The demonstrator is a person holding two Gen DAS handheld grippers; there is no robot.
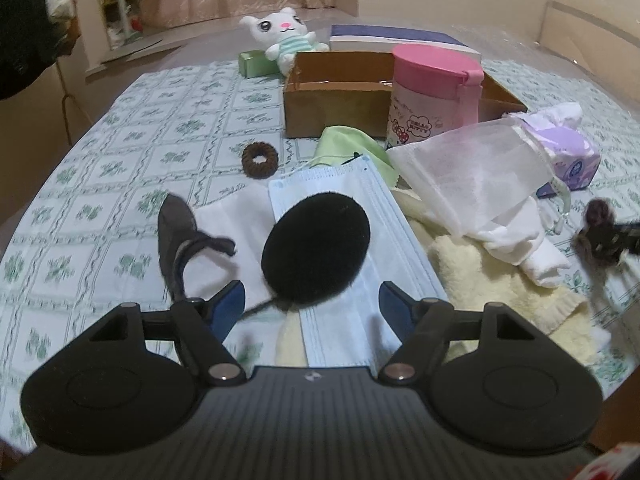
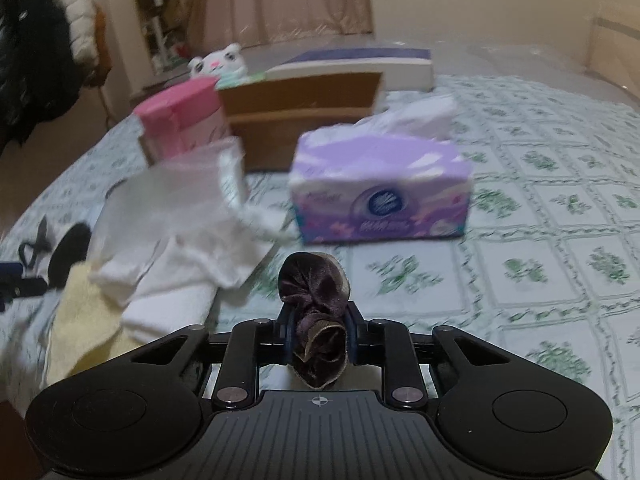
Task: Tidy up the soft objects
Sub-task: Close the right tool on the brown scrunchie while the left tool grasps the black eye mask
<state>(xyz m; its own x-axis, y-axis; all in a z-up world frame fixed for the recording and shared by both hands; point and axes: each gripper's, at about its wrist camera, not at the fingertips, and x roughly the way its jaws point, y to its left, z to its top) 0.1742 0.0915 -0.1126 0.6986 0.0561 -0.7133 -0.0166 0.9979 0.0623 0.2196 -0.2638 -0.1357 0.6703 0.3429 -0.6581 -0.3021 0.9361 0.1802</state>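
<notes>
My left gripper (image 1: 312,300) is open, its jaws wide apart around the near end of a black fuzzy oval pad (image 1: 316,246) that lies on a light blue face mask (image 1: 360,280). A grey sock (image 1: 176,240) lies to the left on a white cloth. A brown hair tie (image 1: 260,159) lies further back. My right gripper (image 2: 318,334) is shut on a dark purple velvet scrunchie (image 2: 316,308) and holds it above the bed; it shows blurred at the right edge of the left wrist view (image 1: 600,232). An open cardboard box (image 1: 336,96) stands behind.
A pink-lidded canister (image 1: 432,96), a purple tissue pack (image 2: 380,192), a white mesh bag (image 1: 476,176), white cloths (image 2: 172,280), a yellow towel (image 1: 500,292) and a green cloth (image 1: 344,144) lie around. A plush cat (image 1: 284,40) and books (image 1: 400,40) sit at the back.
</notes>
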